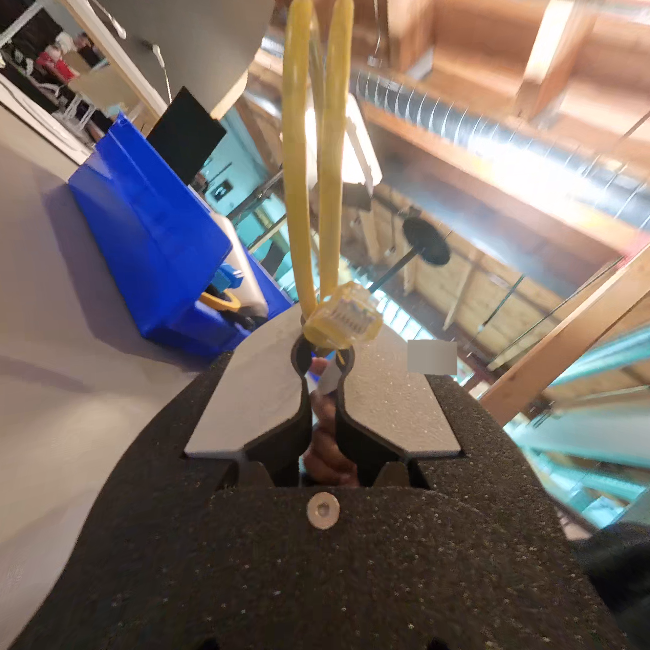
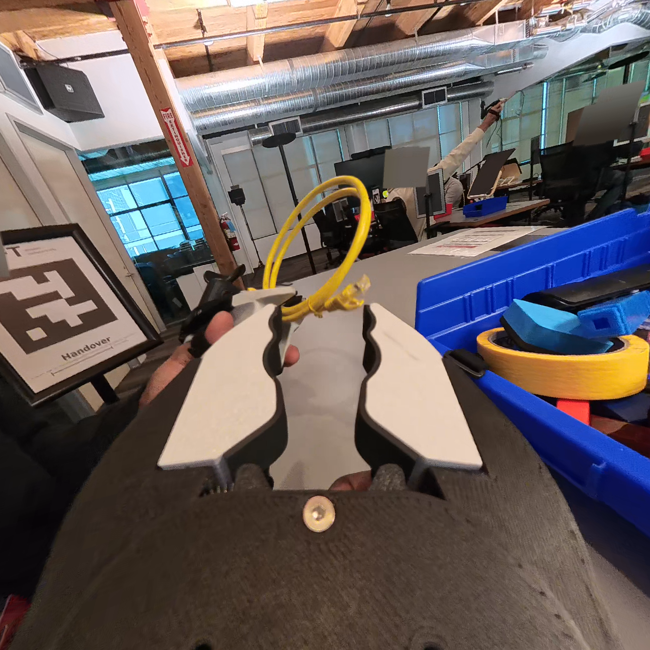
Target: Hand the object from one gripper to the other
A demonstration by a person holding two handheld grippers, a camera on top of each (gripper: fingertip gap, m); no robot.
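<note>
A coiled yellow network cable [image 1: 299, 176] with clear plugs [image 1: 346, 316] is pinched in my left gripper [image 1: 323, 337], which is shut on the tied part of the coil. The loops rise away from the tips. In the right wrist view the cable [image 2: 337, 225] stands up in the air, held by the left gripper [image 2: 278, 299], which comes in from the left. My right gripper [image 2: 322, 309] is open and empty. Its fingertips sit just short of the cable's tied part and plugs [image 2: 351, 292], which lie level with the gap between the tips.
A blue bin [image 2: 527, 274] to the right holds a yellow tape roll [image 2: 562, 369], blue foam pieces and other items; it also shows in the left wrist view [image 1: 140, 211]. A framed marker sign [image 2: 59, 309] stands left. The grey table [image 2: 387, 267] lies below. A person sits far behind. The gap from one gripper's tips to the other's is roughly 8 centimeters.
</note>
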